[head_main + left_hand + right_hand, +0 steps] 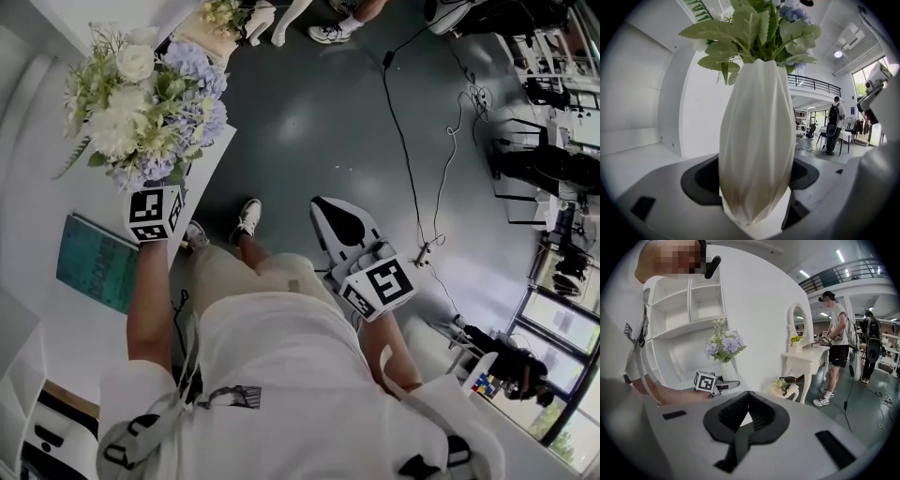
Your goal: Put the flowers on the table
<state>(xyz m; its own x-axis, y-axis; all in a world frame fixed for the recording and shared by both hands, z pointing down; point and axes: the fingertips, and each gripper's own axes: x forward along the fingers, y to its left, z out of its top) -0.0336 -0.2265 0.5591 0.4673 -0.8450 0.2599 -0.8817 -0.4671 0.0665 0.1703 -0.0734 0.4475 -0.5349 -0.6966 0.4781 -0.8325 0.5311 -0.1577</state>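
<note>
- Left tongs point(754, 201) are squeezing the tall white vase point(757, 131) of flowers point(150, 103), holding it upright.
- Table point(84, 337) is lying just below it.
- Right tongs point(743, 427) are hanging closed and empty, farther away.

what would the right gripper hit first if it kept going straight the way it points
Likely the white table at its near edge, just right of the vase in the left gripper; nothing shows in between, though depth is unclear.

No readable txt, nums or signs in any view.
</note>
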